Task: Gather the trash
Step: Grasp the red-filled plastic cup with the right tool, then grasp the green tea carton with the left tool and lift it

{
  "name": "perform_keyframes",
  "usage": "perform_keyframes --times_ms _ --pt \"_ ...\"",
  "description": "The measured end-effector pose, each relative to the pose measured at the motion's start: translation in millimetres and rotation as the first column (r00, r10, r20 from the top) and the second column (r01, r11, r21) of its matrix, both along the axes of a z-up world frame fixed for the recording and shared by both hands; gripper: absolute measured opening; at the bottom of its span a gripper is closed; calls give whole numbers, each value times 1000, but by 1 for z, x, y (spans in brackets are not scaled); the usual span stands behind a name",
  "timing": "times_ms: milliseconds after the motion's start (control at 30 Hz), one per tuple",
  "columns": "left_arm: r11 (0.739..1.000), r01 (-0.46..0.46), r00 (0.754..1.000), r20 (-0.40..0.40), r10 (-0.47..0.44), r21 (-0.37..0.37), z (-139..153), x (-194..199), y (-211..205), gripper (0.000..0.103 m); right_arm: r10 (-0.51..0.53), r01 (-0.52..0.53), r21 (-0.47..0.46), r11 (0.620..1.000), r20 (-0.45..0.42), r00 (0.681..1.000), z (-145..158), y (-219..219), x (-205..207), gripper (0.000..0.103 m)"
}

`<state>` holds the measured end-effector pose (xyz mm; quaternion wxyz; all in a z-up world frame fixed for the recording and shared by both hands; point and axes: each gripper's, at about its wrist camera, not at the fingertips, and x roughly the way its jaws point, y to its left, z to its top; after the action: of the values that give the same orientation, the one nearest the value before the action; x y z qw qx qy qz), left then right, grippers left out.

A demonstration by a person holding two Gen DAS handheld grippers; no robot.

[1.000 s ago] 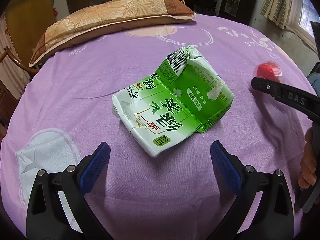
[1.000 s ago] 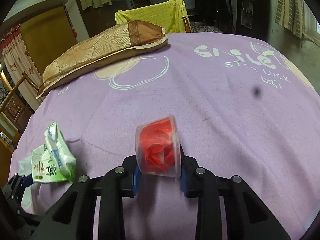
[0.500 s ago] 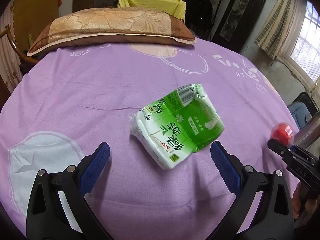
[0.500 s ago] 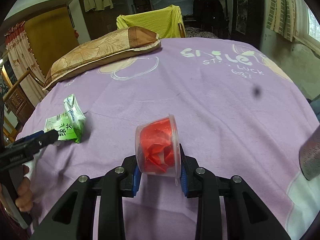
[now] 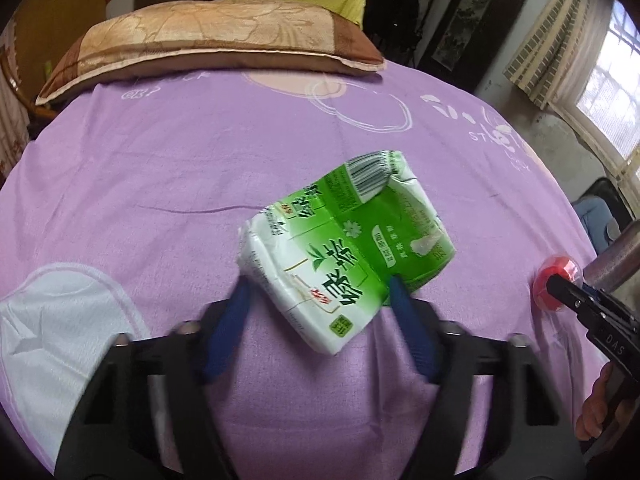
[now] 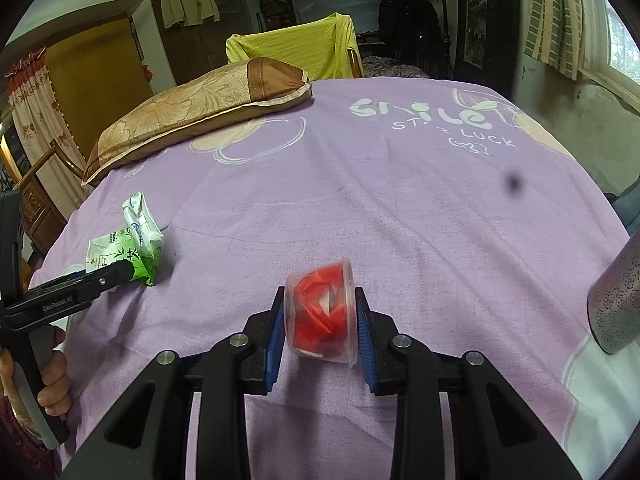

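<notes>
I am working from the near edge of a bed covered in a purple sheet [image 6: 400,200]. My right tongs [image 6: 320,322] are clamped on a clear plastic cup [image 6: 320,312] stuffed with red scraps, gripping it across its sides so it lies tipped, mouth to the right, just above the sheet. A grey metal bin [image 6: 616,304] is standing at the right edge, probably where the trash belongs, though most of it is cut off.

My left tongs [image 5: 316,316] are closing around a crushed green tea carton [image 5: 344,256] lying near the middle of the bed. The blue pads are flanking its near end, which I judge is the narrowest place to pinch. Motion blur is keeping me from telling whether they are already pressing on it.

Farther off, a tan and brown pillow [image 5: 208,40] is lying across the far end of the bed, and behind it a yellow cloth [image 6: 296,48] is draped over something I cannot make out.
</notes>
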<state>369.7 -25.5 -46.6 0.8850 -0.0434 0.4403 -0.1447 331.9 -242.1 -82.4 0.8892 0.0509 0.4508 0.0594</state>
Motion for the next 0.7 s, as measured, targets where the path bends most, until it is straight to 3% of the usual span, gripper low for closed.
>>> perform_keyframes --times_ms 100,200,333,533,600,700 --pt "1000 12 999 38 -12 -3 7 -5 -1 36 2 -2 -11 1000 3 1000 0 1 0 32" --pt "999 34 997 69 -31 -40 19 -14 1 26 3 -3 -8 1000 6 1000 1 1 0 32" --pt "996 79 991 109 -75 -38 30 -27 -6 24 5 -5 -4 1000 21 1000 5 1 -2 32" --pt "988 146 983 108 -150 42 18 -31 -31 32 6 -6 -6 1000 15 1000 5 1 -6 32" --pt "985 165 982 80 -169 53 10 -28 -39 48 2 -2 -3 1000 14 1000 5 -1 -6 32" --pt "983 160 985 50 -165 84 0 -19 -46 53 -1 1 -2 1000 12 1000 5 -2 -4 32"
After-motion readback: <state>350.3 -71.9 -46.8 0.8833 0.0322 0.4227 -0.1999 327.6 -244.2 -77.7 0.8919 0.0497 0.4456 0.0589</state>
